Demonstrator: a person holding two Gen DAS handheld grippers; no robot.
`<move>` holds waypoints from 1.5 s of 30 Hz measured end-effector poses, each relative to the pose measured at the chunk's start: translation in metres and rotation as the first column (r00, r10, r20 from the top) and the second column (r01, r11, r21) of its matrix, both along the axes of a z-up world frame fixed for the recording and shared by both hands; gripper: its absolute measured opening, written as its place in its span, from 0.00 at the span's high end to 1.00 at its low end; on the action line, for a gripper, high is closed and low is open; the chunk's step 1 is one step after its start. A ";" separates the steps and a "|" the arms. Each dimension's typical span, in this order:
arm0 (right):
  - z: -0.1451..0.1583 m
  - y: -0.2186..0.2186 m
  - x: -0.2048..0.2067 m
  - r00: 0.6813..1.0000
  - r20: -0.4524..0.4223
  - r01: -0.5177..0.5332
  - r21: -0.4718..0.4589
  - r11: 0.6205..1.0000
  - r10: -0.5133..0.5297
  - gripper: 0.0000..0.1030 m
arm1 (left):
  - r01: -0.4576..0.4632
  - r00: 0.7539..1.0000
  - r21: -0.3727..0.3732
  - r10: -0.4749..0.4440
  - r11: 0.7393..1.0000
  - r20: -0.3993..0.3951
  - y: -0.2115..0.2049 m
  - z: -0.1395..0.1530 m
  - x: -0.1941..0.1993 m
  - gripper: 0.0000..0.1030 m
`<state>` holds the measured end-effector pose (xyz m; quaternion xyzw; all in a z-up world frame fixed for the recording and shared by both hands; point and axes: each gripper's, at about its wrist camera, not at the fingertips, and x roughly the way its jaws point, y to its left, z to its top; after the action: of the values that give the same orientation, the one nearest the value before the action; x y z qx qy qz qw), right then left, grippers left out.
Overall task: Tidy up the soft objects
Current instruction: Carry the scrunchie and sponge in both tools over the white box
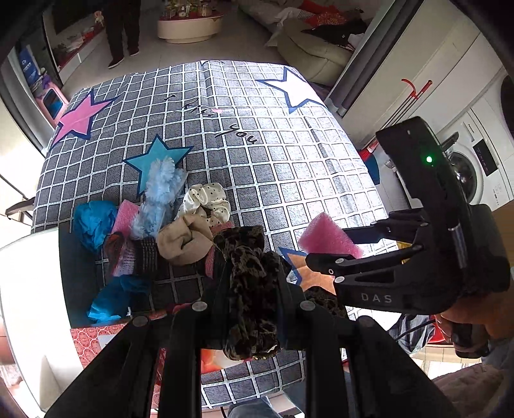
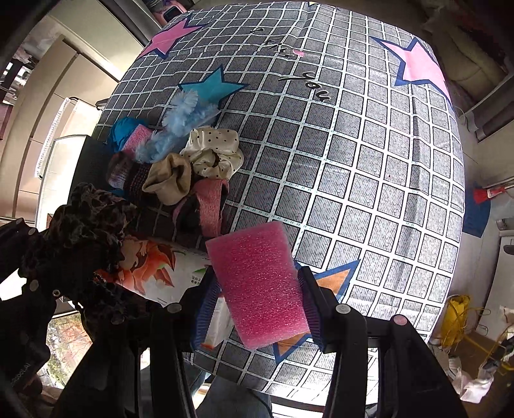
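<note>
My left gripper point(image 1: 250, 276) is shut on a dark leopard-print scrunchie point(image 1: 250, 289), held above the near edge of the checked star-print bedspread point(image 1: 257, 160). My right gripper point(image 2: 257, 295) is shut on a pink foam block point(image 2: 260, 283), its blue pads pressing both sides. In the left wrist view, that gripper point(image 1: 324, 254) and its foam point(image 1: 324, 238) are at the right. A pile lies at the bed's near left: a blue feathery piece point(image 2: 183, 122), a cream dotted scrunchie point(image 2: 215, 154), a beige sock point(image 2: 170, 183), pink knit fabric point(image 2: 208, 205) and blue cloth point(image 1: 93, 222).
A flower-printed box point(image 2: 160, 270) sits under the pile's near side. A person's legs point(image 1: 123, 32) stand beyond the bed beside a round table point(image 1: 189, 25). A washing machine point(image 1: 475, 167) stands on the right. The bedspread's middle and far part carry nothing.
</note>
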<state>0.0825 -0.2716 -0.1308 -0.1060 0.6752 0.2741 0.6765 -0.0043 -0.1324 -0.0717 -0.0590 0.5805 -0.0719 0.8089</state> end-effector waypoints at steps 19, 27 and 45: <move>0.054 0.063 -0.131 0.993 0.083 -0.085 0.090 0.992 0.078 0.51 | -0.173 0.983 0.063 0.168 0.983 0.073 0.078 0.039 -0.126 0.77; 0.086 0.125 -0.143 0.968 0.153 -0.221 0.150 0.964 0.198 0.51 | -0.348 0.936 0.127 0.336 0.929 0.106 0.133 0.047 -0.156 0.77; 0.107 0.265 -0.144 0.915 0.171 -0.395 0.202 0.896 0.365 0.50 | -0.545 0.836 0.210 0.545 0.812 0.066 0.220 0.019 -0.181 0.77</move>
<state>-0.0618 -0.0069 -0.0242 -0.1735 0.5594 0.4709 0.6597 -0.1857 0.0873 -0.0528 -0.1327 0.5426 0.2273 0.7977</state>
